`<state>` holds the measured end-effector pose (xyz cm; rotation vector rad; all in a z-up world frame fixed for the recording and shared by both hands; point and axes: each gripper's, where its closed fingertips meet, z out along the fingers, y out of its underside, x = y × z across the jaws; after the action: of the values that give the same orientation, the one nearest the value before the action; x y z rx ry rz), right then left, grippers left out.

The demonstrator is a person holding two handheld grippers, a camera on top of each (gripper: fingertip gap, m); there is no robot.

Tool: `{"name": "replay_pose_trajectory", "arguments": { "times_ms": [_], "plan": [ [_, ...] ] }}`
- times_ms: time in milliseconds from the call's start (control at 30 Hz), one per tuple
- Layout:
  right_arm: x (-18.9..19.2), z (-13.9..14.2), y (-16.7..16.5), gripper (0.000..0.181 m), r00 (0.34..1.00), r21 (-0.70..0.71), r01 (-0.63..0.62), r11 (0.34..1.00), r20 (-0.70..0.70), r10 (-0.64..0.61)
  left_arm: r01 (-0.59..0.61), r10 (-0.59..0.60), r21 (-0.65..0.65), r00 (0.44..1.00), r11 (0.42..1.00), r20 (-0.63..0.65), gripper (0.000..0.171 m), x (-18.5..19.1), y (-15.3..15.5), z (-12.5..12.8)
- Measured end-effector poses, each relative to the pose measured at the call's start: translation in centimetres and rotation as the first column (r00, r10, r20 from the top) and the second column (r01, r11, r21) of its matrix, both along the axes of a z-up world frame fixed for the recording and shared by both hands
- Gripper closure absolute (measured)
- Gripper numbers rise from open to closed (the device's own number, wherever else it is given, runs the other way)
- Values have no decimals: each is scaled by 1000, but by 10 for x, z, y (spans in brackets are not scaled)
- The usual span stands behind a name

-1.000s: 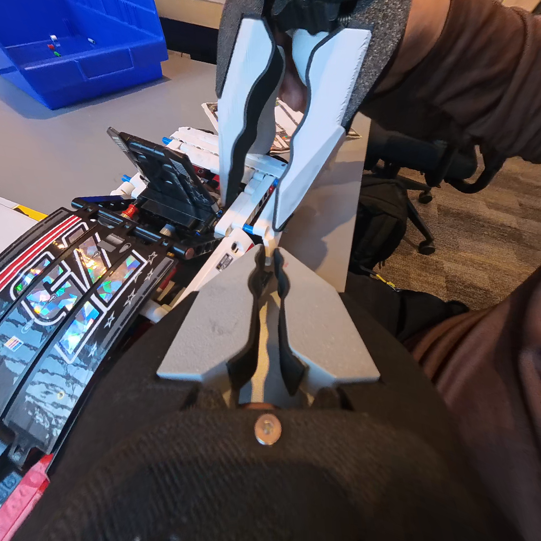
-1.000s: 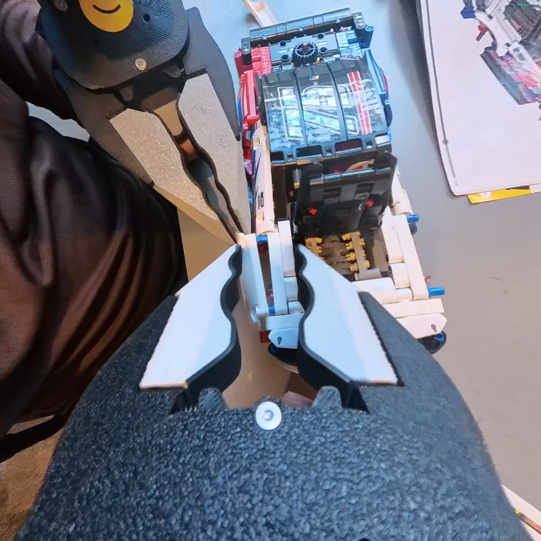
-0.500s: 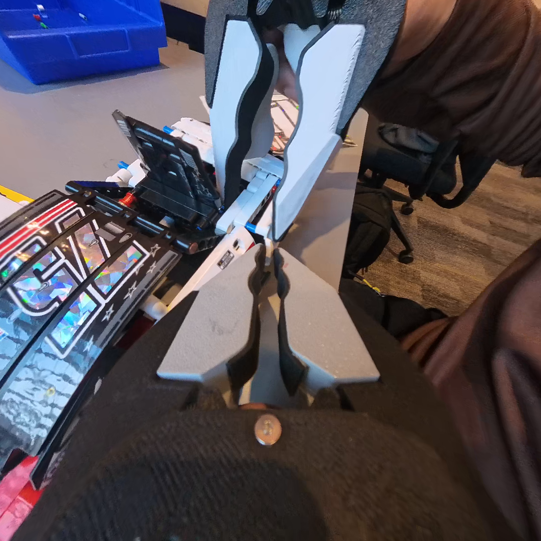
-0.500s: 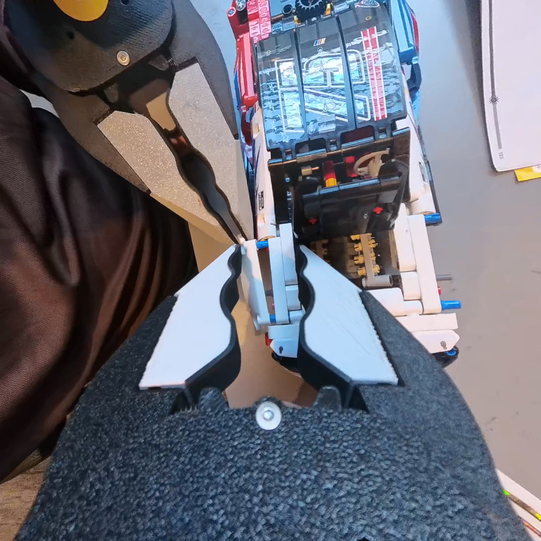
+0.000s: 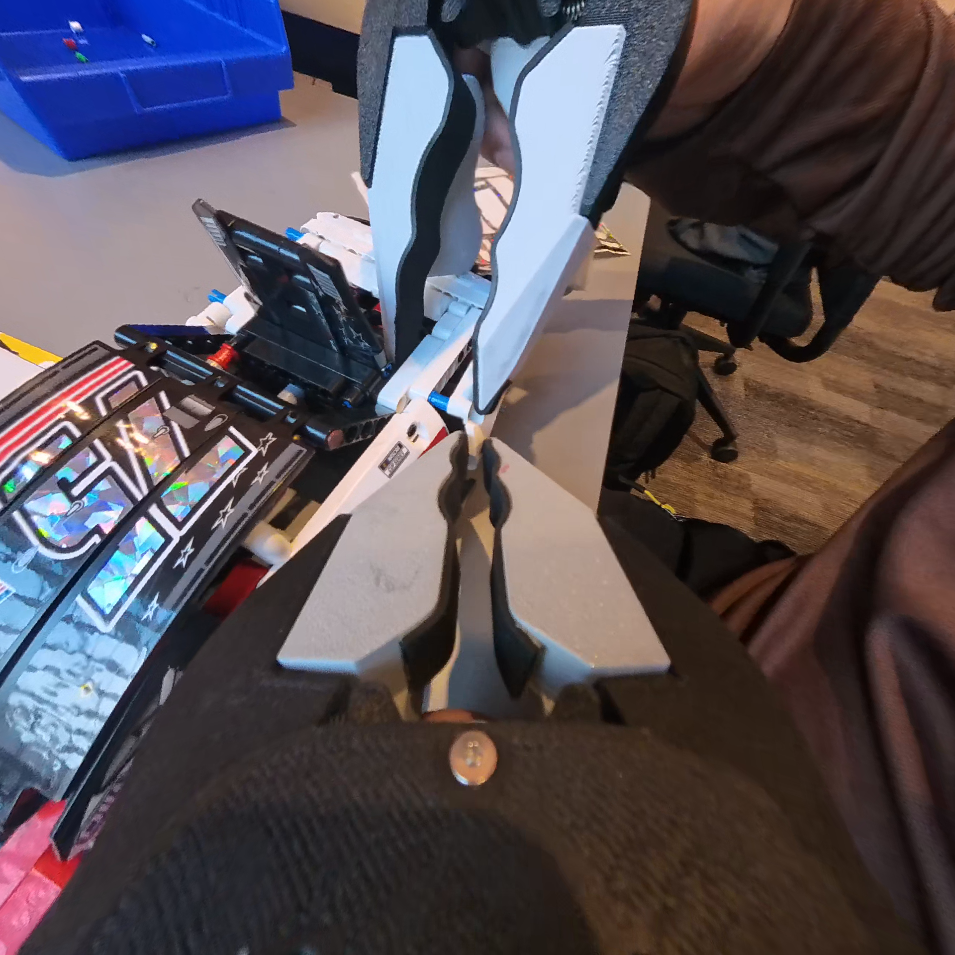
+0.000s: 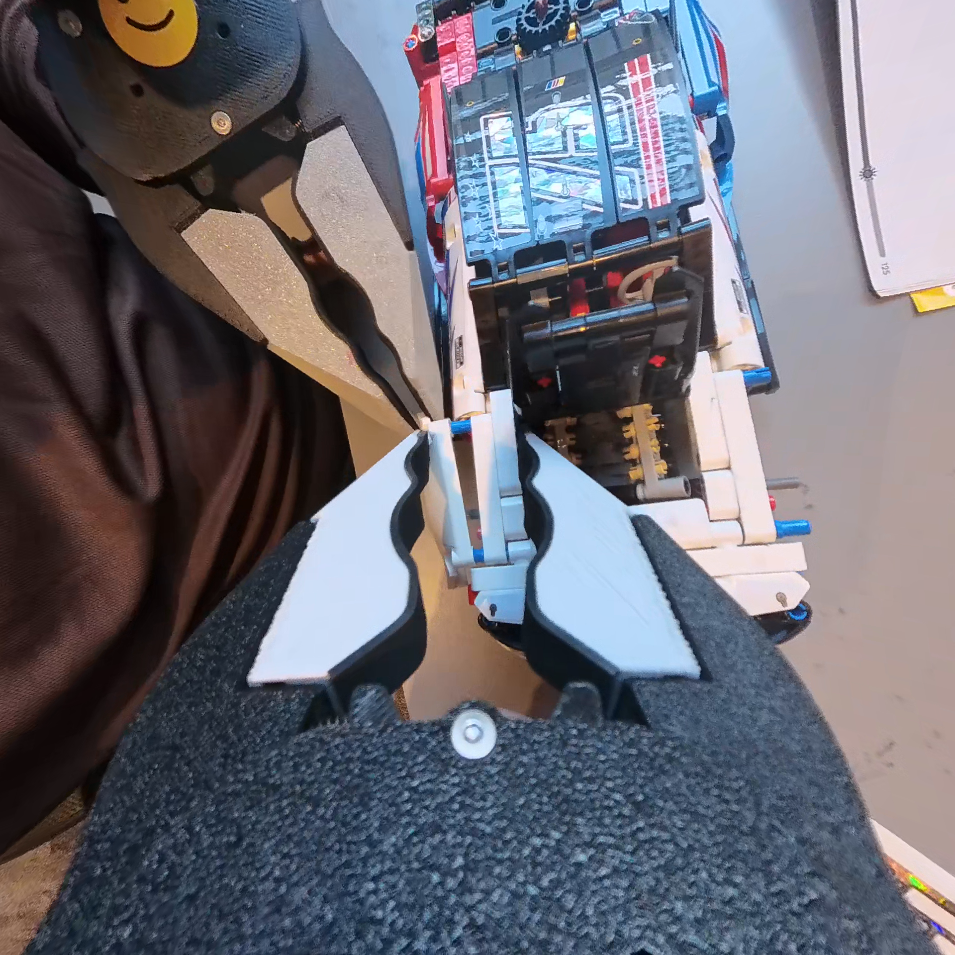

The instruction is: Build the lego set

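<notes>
The lego car (image 5: 129, 491) lies on the grey table, with a black holographic roof, white sides and a raised black hinged panel (image 5: 289, 294). It also shows in the right wrist view (image 6: 568, 170). My left gripper (image 5: 473, 447), with grey fingers, is shut on a small white piece at the car's near corner by the table edge. My right gripper (image 6: 471, 444), with white fingers, is shut on the white side frame (image 6: 491, 491) of the car's open engine end. In the left wrist view the right gripper (image 5: 442, 385) comes down from above. In the right wrist view the left gripper (image 6: 421, 421) touches the same corner.
A blue bin (image 5: 129, 77) with a few small pieces stands at the table's far left. An instruction booklet (image 6: 904, 129) lies right of the car. The table edge (image 5: 615, 362) runs just beside both grippers. Beyond it are a black backpack (image 5: 656, 403) and an office chair (image 5: 723, 289). Less than 4 cm separates the two grippers' tips.
Both grippers keep their hold on the same corner of the car. The views have shifted slightly, and the car sits a little differently in the frame. Nothing was let go.
</notes>
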<state>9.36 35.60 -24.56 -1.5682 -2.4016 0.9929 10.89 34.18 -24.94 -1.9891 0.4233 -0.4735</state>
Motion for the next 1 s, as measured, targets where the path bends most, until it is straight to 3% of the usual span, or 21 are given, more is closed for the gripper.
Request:
{"name": "replay_pose_trajectory", "arguments": {
  "times_ms": [300, 433, 500, 667, 1000],
  "plan": [
    [-2, -2, 1, 148, 1000, 67, 10, 998, -17, -9, -12, 12, -24, 1000, 1000, 3, 169, -2, 2, -3],
    [-2, -2, 1, 148, 1000, 52, 6, 999, -24, -5, -67, 73, 72, 994, 995, -86, 170, -8, -1, 5],
    [-1, -2, 2, 148, 1000, 56, 6, 998, -27, -5, -93, 111, 127, 984, 988, -140, 160, -17, -2, 15],
    [-1, -2, 1, 148, 999, 68, 1, 998, -52, 3, -31, 41, 62, 984, 998, -174, 142, -20, 3, 27],
    [-1, -2, 2, 148, 994, 106, -18, 994, -102, 28, 41, -50, -30, 914, 999, -404, 137, -15, 13, 15]
  ]
}}
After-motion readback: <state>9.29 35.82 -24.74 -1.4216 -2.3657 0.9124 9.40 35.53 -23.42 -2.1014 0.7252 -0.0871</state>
